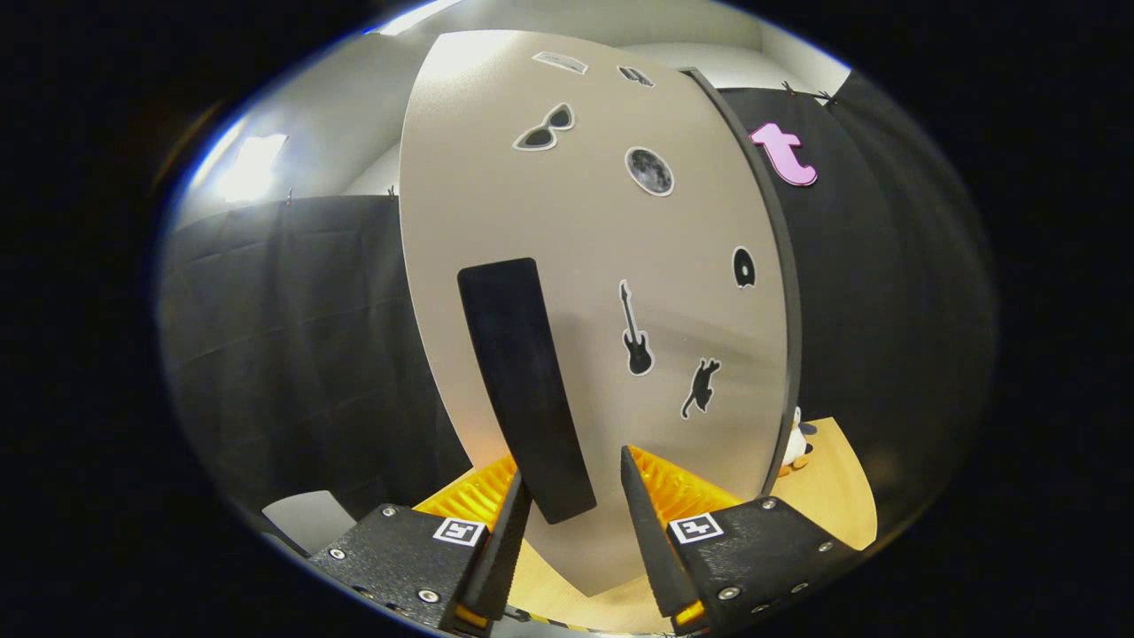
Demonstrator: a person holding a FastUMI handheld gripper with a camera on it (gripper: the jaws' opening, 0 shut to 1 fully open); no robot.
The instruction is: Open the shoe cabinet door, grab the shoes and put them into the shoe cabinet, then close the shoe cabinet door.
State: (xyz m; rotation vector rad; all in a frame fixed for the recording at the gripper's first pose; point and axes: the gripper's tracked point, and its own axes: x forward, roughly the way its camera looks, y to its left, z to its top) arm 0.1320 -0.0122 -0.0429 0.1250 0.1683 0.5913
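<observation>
The shoe cabinet door (585,230) rises close in front of me, a pale matte panel with several small black stickers on it. A long black handle (523,381) runs down its left half. My gripper (574,509) is open, and the handle's lower end sits between its fingers. The left finger (507,532) lies against the handle's left side, while a gap separates the right finger (645,523) from it. The door's dark right edge (784,292) shows its thickness.
The cabinet stands on a wooden tabletop (833,496). A small white figure (799,445) rests on the wood just past the door's right edge. A grey object (301,521) lies low on the left. Black cloth walls hang on both sides.
</observation>
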